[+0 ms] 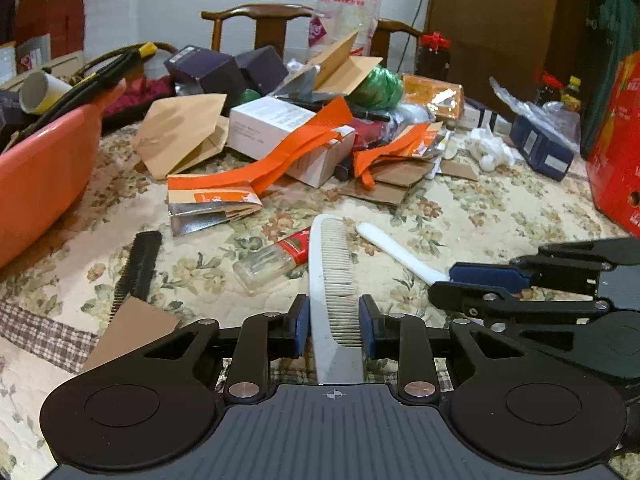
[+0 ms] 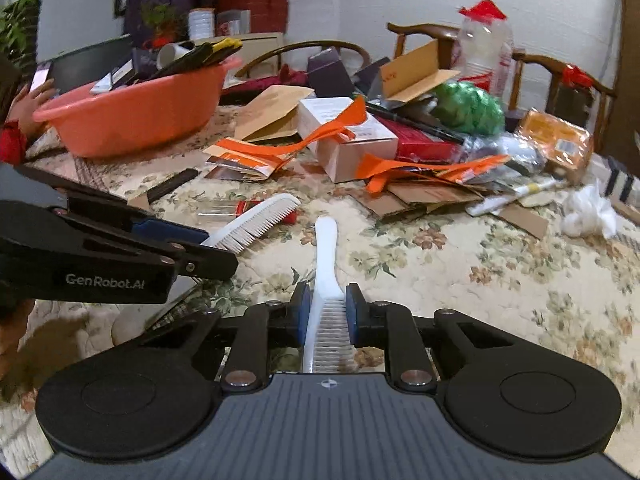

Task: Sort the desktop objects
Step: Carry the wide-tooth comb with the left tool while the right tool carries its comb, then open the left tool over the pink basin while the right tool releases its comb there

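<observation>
My left gripper (image 1: 334,328) is shut on a white comb (image 1: 334,264), teeth facing right, just above the floral tablecloth. My right gripper (image 2: 325,312) is shut on a second white comb (image 2: 326,276) whose handle points forward. In the left wrist view the right gripper (image 1: 452,284) comes in from the right, holding that comb's handle (image 1: 400,252). In the right wrist view the left gripper (image 2: 216,254) comes in from the left with its comb (image 2: 256,226). A black comb (image 1: 138,268) and a small clear bottle with a red label (image 1: 272,260) lie on the cloth.
An orange basin (image 1: 44,168) with long tools stands at the left; it also shows in the right wrist view (image 2: 136,108). A heap of boxes, envelopes and orange strips (image 1: 288,136) fills the back. A red box (image 1: 616,152) stands at the right. Wooden chairs stand behind the table.
</observation>
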`<state>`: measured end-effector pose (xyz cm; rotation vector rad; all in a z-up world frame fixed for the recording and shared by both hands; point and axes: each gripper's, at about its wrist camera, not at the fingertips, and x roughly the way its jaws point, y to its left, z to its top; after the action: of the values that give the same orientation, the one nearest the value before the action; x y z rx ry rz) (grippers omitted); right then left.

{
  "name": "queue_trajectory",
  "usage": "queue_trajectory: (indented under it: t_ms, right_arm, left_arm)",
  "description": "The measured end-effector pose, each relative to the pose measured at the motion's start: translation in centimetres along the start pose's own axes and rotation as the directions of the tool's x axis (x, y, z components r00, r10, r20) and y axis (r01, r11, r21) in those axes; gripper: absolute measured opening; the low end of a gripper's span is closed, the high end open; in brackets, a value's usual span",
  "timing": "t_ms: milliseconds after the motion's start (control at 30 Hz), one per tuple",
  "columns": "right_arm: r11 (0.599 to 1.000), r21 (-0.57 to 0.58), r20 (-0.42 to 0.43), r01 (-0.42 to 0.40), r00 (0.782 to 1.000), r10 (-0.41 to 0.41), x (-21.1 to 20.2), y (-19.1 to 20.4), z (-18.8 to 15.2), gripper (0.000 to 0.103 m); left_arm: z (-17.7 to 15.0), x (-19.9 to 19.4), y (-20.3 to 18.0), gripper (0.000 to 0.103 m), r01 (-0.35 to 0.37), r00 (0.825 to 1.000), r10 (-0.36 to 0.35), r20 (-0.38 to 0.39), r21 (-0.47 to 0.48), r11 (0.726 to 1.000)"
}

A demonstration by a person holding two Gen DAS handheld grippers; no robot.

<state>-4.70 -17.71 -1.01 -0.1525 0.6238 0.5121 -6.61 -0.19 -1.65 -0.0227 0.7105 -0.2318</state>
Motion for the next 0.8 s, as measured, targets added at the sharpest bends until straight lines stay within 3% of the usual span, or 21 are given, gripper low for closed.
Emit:
queue_trajectory:
  t_ms: [267,433,800]
  right_arm:
    - [0.982,0.173,0.022,-0.081,0.997,0.078,-2.4,-2.5,0.3,0.021]
    - [0.947,0.282,0.016,-0.156,0.987,0.158,-2.0,-3.5,0.3,0.021]
    - [0.892,0.363,0.032,-0.269,0.960,0.277,-0.4,-2.4,0.8,0.021]
  left_arm:
    - [0.6,-1.2,0.1,0.025,0.019,0.999,-0.019,0.045,-0.004,1.000]
    - [1.1,-1.3,0.4,0.025,0.039,0.998,-0.037,0.057,-0.024,0.999]
    - [1.2,-1.5,0.6,0.025,0.095,0.994,-0.091,0.067,-0.060,0.994]
